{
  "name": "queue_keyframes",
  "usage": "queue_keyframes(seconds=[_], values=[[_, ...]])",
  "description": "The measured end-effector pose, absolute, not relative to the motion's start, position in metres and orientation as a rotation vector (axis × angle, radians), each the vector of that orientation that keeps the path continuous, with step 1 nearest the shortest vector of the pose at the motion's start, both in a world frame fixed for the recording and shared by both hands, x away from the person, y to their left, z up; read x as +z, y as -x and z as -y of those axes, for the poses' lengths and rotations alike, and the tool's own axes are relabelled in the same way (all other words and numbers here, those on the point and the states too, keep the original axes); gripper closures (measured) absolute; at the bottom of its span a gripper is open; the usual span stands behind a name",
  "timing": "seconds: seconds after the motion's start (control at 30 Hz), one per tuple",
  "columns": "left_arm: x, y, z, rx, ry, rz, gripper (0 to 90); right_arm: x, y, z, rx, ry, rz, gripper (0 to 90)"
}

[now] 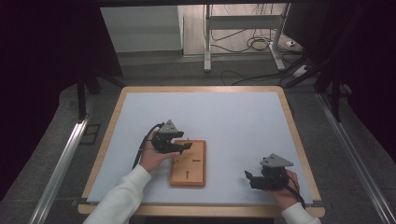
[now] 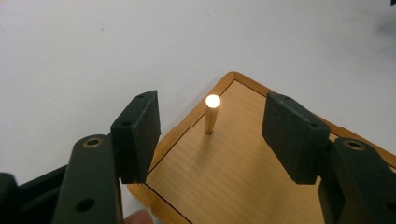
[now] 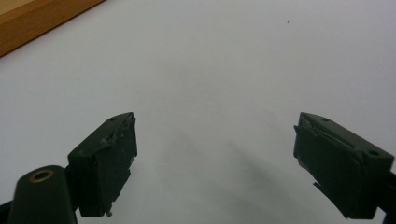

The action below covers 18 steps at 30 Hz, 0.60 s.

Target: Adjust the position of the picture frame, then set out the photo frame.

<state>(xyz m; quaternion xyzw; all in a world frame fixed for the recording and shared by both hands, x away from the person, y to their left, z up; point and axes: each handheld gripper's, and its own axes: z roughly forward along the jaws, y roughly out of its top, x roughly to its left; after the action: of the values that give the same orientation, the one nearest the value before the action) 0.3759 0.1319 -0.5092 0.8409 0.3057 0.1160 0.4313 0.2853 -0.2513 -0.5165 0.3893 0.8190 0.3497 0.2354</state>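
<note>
Left gripper view: the left gripper [image 2: 210, 135], jaws apart, brackets the upright peg [image 2: 211, 115] at the board's [image 2: 243, 168] 11 o'clock corner, untouched. The peg looks seated; next, back away without knocking it. The right gripper [image 3: 215, 163] rests released at 3 o'clock.

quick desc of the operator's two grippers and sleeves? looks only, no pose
Both grippers are matte black, each topped by a grey three-cornered plate: left gripper, right gripper. A black cable trails from each along the forearm. In the gripper views, each has two blocky black jaws with small screw holes, and brass-coloured bushings sit in the black links behind them. The right gripper's pad edges look frayed. The person wears white long sleeves.
</note>
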Motion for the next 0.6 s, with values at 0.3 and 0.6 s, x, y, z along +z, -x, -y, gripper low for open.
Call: queue_keyframes(seconds=[0.3, 0.6], values=[[-0.51, -0.374, -0.136, 0.286, -2.117, -0.733, 35.4, -0.515, -0.285, 0.252, 0.961, -1.057, -2.245, 13.8], [-0.514, -0.381, -0.127, 0.246, -2.146, -0.696, 34.2, -0.516, -0.285, 0.249, 0.963, -1.05, -2.256, 13.8]])
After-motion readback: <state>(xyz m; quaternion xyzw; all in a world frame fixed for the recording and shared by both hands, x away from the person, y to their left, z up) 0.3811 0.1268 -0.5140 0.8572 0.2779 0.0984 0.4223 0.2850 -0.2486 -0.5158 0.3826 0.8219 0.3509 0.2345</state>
